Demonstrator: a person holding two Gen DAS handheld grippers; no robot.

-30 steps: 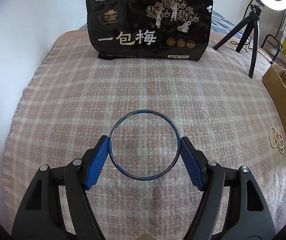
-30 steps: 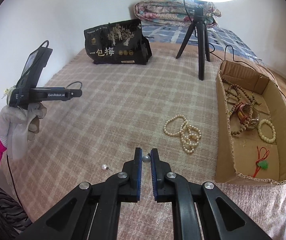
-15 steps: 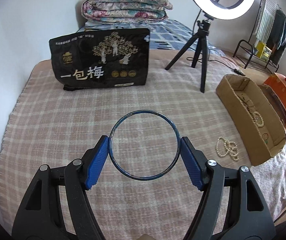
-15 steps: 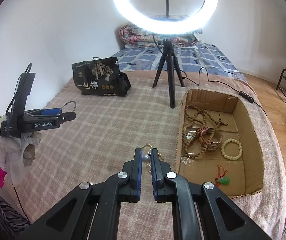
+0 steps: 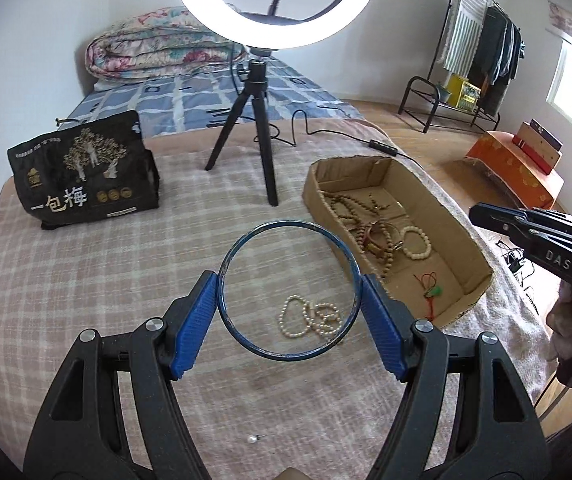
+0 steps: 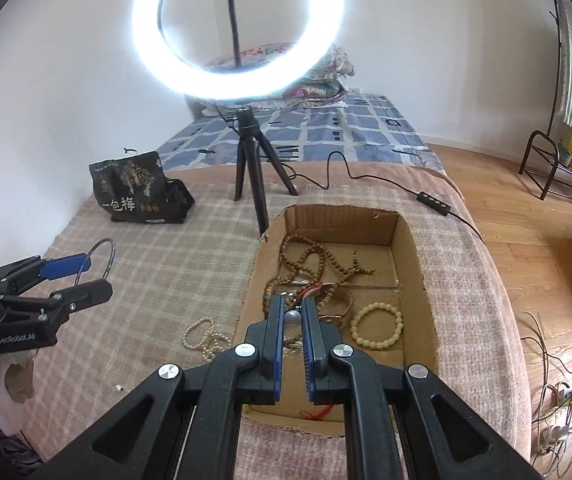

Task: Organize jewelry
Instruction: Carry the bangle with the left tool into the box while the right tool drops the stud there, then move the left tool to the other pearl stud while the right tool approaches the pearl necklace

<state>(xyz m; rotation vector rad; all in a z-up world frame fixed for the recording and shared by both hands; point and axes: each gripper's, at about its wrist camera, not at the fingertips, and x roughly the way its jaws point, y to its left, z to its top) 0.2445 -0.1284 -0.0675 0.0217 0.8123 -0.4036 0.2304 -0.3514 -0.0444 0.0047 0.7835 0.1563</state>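
Bed with pink plaid blanket fills both views, white walls behind, wood floor to the right. Ring light on a black tripod stands at the blanket's far side, black snack bag to its left. Cardboard box holds wooden bead strands and a cream bead bracelet. Left gripper clamps a blue bangle across its width, blue pads on both sides, held above the blanket near the box. Pearl necklace lies on the blanket just beside the box, seen through the bangle. Right gripper is pinched tight on a small grey pearl, held over the box. Loose pearl stud lies on the blanket below the left gripper.
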